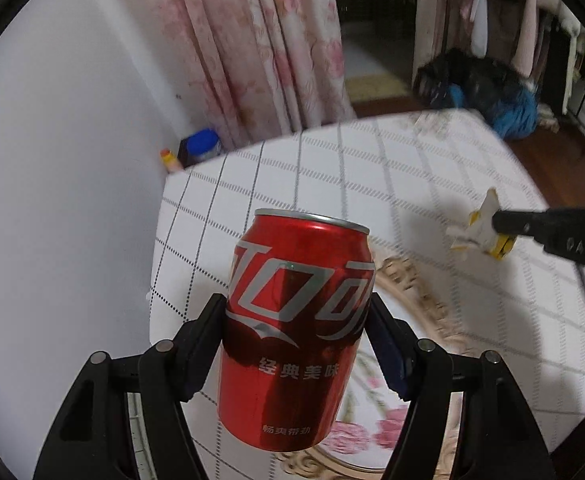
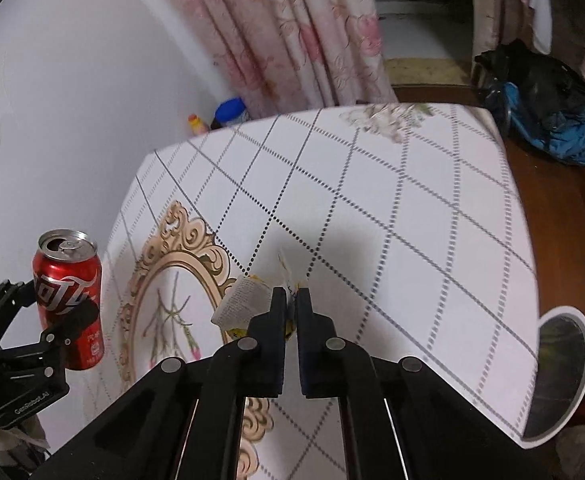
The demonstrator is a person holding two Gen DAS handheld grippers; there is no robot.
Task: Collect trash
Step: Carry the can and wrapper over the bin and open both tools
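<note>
My left gripper [image 1: 298, 308] is shut on a red cola can [image 1: 296, 328], held upright above the table; the can [image 2: 68, 292] and that gripper [image 2: 58, 316] show at the left of the right wrist view, the can's top opened. My right gripper [image 2: 291, 294] is shut on a crumpled white and yellow wrapper [image 2: 242, 306], lifted above the tablecloth. In the left wrist view the wrapper [image 1: 478, 226] sticks out of the right gripper's fingers [image 1: 508, 222] at the right edge.
The table [image 2: 392, 208] has a white checked cloth with a gold oval floral frame [image 2: 172, 280]. A white-rimmed bin [image 2: 560, 368] stands on the floor at its right edge. Behind are a white wall, pink curtains, a blue-lidded jar [image 2: 231, 112] and a dark and blue clothes pile [image 2: 552, 112].
</note>
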